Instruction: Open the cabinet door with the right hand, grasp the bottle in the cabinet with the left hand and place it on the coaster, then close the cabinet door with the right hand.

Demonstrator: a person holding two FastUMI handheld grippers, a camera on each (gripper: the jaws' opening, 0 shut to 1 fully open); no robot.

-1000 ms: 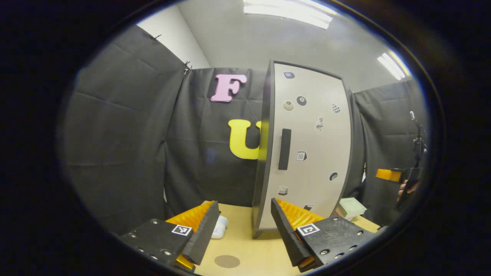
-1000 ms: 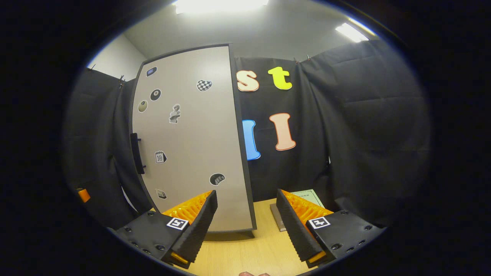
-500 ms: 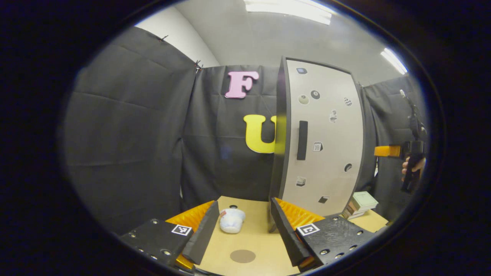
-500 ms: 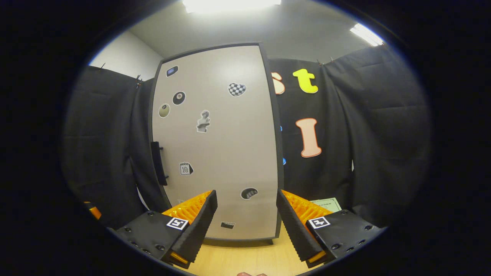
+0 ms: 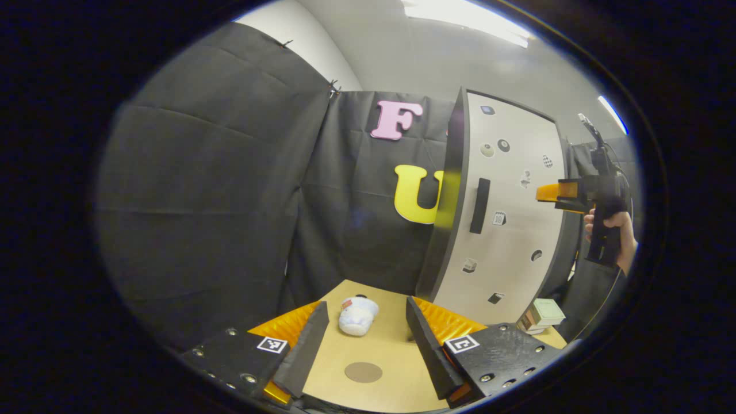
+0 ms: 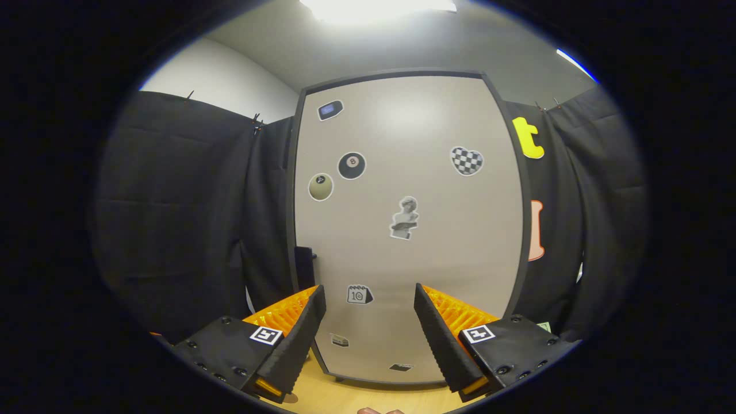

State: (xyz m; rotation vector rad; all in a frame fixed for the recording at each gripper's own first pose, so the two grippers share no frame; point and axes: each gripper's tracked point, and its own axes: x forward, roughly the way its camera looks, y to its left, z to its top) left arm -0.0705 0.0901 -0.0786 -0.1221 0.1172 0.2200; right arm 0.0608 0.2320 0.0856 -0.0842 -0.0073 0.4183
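Note:
A tall grey cabinet (image 5: 506,230) stands on the wooden table, its door (image 6: 408,230) closed and dotted with stickers. A dark vertical handle (image 5: 479,197) sits near the door's left edge; in the right gripper view the handle (image 6: 303,267) shows edge-on. My right gripper (image 6: 369,322) is open and faces the door at close range. Out in front of the door, at handle height, the right gripper (image 5: 555,192) shows in a hand. My left gripper (image 5: 363,339) is open over the table. A round brown coaster (image 5: 363,372) lies between its fingers. The bottle is hidden.
A small white stuffed toy (image 5: 357,315) lies on the table (image 5: 391,322) left of the cabinet. A stack of books (image 5: 540,316) rests to the cabinet's right. Black cloth walls close in the booth on all sides.
My right gripper has risen and moved in toward the cabinet door, which now looms larger. My left gripper's view has swung left and back, bringing the toy and coaster into sight.

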